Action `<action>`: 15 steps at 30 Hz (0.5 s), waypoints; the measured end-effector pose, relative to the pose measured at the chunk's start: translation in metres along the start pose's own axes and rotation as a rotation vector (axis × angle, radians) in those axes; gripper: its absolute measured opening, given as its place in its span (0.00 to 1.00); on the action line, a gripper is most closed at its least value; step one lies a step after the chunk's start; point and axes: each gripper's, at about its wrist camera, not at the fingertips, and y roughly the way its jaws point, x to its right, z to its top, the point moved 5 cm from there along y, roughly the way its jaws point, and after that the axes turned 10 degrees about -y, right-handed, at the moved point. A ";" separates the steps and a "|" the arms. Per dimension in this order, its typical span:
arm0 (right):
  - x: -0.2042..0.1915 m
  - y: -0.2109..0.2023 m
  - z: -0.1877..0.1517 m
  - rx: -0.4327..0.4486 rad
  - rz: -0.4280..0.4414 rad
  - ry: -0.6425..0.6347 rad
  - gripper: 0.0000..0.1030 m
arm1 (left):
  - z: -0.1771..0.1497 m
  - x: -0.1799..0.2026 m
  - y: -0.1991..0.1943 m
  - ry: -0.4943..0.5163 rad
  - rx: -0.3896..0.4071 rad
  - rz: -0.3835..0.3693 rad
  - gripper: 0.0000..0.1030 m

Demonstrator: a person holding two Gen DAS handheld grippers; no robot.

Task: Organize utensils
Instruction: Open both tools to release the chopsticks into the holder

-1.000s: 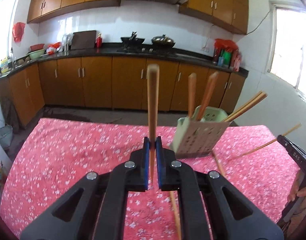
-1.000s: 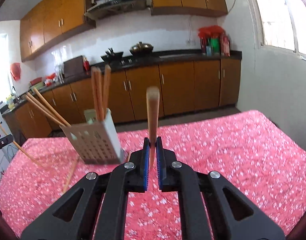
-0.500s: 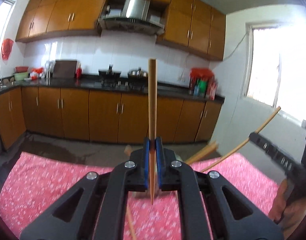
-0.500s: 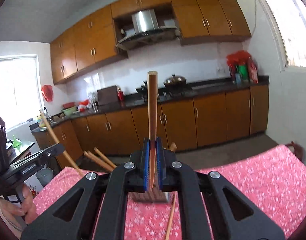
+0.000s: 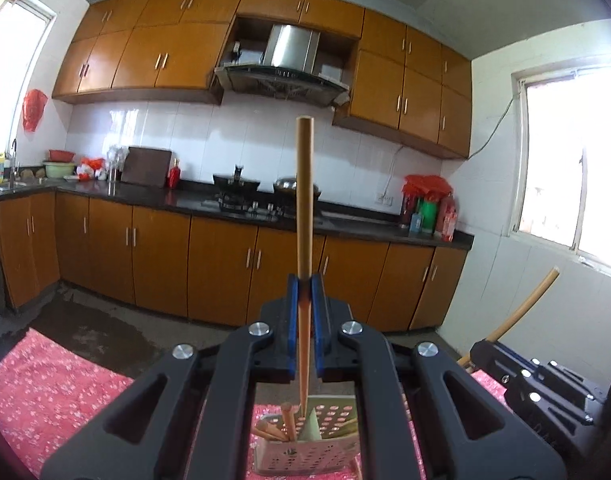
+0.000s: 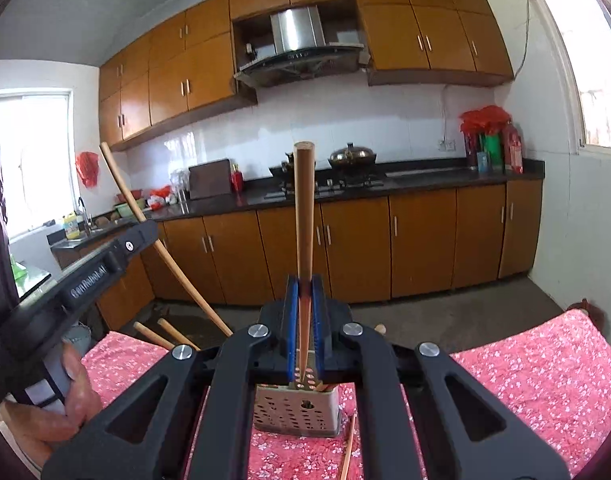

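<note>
Left tongs [image 5: 304,292] and right tongs [image 6: 304,292] each pinch an upright chopstick [image 5: 304,200] above the perforated holder [image 6: 297,416].

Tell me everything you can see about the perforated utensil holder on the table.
The utensil holder is a pale plastic box with round holes in its walls. It stands upright on the red flowered tablecloth, open at the top. Several wooden chopsticks already lean inside. The chopstick in the left gripper points its tip into the opening.
</note>
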 end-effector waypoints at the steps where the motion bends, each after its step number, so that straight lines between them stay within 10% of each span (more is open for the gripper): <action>1: 0.001 0.004 -0.003 -0.010 0.000 0.004 0.08 | -0.005 -0.003 0.008 -0.004 -0.017 0.006 0.08; 15: 0.009 -0.015 0.001 -0.007 -0.028 0.021 0.21 | 0.000 -0.028 -0.009 -0.034 -0.021 0.021 0.31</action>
